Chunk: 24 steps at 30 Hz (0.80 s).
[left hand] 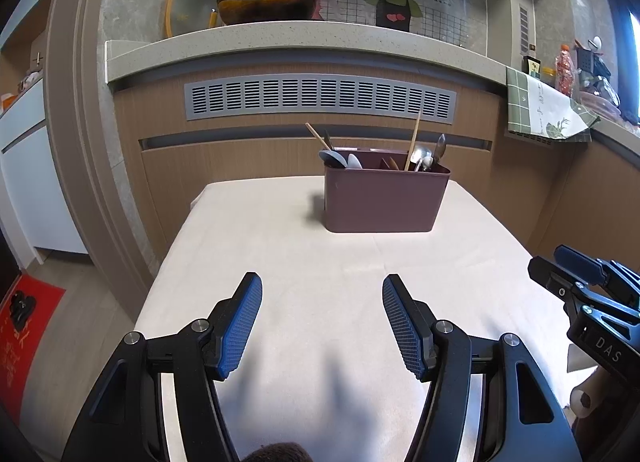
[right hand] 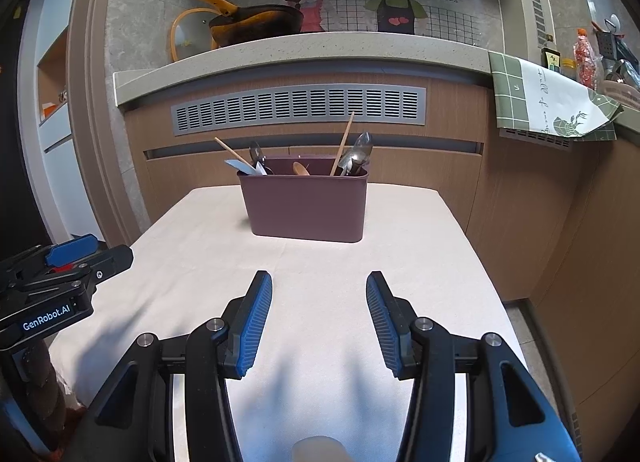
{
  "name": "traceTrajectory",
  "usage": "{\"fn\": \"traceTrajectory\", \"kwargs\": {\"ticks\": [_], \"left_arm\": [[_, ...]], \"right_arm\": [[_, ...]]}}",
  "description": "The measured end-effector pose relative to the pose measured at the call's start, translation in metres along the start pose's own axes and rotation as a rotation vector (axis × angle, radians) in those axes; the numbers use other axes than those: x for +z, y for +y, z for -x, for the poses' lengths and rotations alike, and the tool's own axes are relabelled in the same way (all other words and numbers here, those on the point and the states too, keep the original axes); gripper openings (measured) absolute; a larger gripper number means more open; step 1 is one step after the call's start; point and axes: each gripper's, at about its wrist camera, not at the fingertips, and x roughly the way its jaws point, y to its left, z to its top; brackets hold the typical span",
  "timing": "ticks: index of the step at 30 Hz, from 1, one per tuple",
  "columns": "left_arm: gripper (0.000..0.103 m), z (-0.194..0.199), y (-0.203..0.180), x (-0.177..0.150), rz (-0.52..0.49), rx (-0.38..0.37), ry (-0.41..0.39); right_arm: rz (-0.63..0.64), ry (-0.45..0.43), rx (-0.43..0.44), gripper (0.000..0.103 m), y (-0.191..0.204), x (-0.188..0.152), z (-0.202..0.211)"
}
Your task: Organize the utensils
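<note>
A maroon utensil holder (left hand: 384, 198) (right hand: 306, 206) stands near the far end of the cream table (left hand: 280, 262) (right hand: 200, 242). Spoons and chopsticks (left hand: 416, 150) (right hand: 352, 150) stick up out of its compartments, with white spoons (left hand: 344, 160) (right hand: 244, 167) at its left end. My left gripper (left hand: 322, 294) hovers open over the near half of the table, nothing between its blue pads. My right gripper (right hand: 319, 290) is also open and holds nothing, well short of the holder. Each gripper shows at the edge of the other's view: the right gripper (left hand: 576, 266) and the left gripper (right hand: 80, 250).
Behind the table runs a wooden cabinet with a grey vent (left hand: 320, 100) under a stone counter (left hand: 304, 42). A yellow-handled pan (left hand: 264, 2) and a glass lid (left hand: 192, 8) sit on the counter. A green cloth (left hand: 540, 106) hangs at the right. A red mat (left hand: 24, 334) lies on the floor at left.
</note>
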Motion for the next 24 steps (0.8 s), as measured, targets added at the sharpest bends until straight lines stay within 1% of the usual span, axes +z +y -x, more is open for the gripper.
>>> {"fn": "traceTrajectory", "kwargs": {"ticks": [15, 19, 24], "left_arm": [[0.063, -0.0008, -0.0036, 0.0000, -0.016, -0.011, 0.001], [0.063, -0.0012, -0.0035, -0.0007, -0.019, -0.002, -0.005], [0.063, -0.0038, -0.0004, -0.0019, -0.009, -0.018, -0.009]], "right_arm": [[0.000, -0.010, -0.007, 0.046, 0.0000, 0.0040, 0.0023], [0.002, -0.012, -0.007, 0.046, 0.0009, 0.0047, 0.0023], [0.002, -0.012, -0.009, 0.046, 0.0013, 0.0049, 0.0024]]}}
